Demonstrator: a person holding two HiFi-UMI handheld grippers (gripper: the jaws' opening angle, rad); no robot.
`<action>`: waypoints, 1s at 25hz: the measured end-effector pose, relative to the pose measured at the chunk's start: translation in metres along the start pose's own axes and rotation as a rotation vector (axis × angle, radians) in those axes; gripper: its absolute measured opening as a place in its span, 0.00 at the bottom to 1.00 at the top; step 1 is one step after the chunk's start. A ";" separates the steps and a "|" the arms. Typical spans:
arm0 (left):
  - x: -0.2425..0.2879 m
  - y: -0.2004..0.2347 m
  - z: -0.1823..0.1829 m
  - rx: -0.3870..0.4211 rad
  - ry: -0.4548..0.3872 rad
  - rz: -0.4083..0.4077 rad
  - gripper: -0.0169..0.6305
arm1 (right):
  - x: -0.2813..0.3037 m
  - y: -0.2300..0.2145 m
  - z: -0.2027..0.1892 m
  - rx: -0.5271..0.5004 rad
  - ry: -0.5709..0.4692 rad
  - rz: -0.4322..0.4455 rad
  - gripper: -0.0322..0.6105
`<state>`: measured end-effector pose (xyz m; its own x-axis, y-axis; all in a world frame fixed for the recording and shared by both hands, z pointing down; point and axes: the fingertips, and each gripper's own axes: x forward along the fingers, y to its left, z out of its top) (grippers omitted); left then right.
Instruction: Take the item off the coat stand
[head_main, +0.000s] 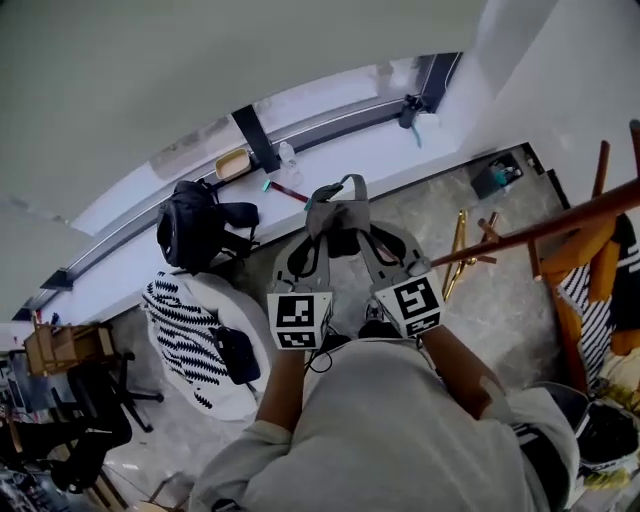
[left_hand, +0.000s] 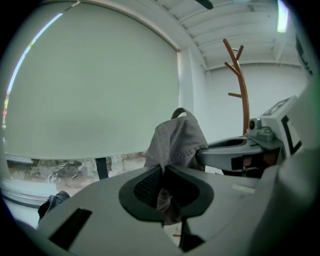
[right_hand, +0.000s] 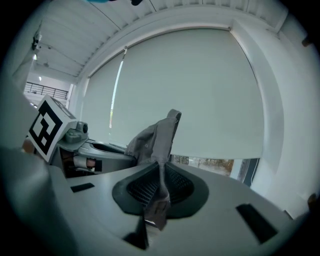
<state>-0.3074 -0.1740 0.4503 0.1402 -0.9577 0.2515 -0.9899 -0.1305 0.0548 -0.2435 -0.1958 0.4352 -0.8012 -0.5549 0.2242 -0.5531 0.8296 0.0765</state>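
Cloth was pinched in the left tool, its jaws pressed together on one edge of the grey fabric item. The item hung in the air in front of the person, spanning both tools. The right tool was clamped on the opposite edge. Further right, the coat stand stood well apart, so the item looked free of its pegs. Moving the 2 tools together and level would likely avoid tugging the cloth loose.

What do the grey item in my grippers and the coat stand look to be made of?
The grey item looks like soft woven cloth, matte, with stitched seams; it creases where the left gripper and right gripper pinch it. The coat stand is probably wood: smooth reddish-brown finish, branch-like pegs.
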 end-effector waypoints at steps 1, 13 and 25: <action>-0.004 -0.001 0.008 -0.003 -0.015 0.000 0.07 | -0.003 0.001 0.008 -0.013 -0.015 -0.001 0.10; -0.018 -0.026 0.048 0.052 -0.097 -0.045 0.07 | -0.036 -0.007 0.044 -0.035 -0.094 -0.052 0.10; 0.000 -0.048 0.048 0.062 -0.094 -0.116 0.07 | -0.051 -0.027 0.037 -0.040 -0.064 -0.122 0.10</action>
<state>-0.2611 -0.1806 0.4010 0.2544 -0.9546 0.1549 -0.9668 -0.2549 0.0174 -0.1957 -0.1925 0.3862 -0.7421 -0.6536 0.1487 -0.6389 0.7568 0.1379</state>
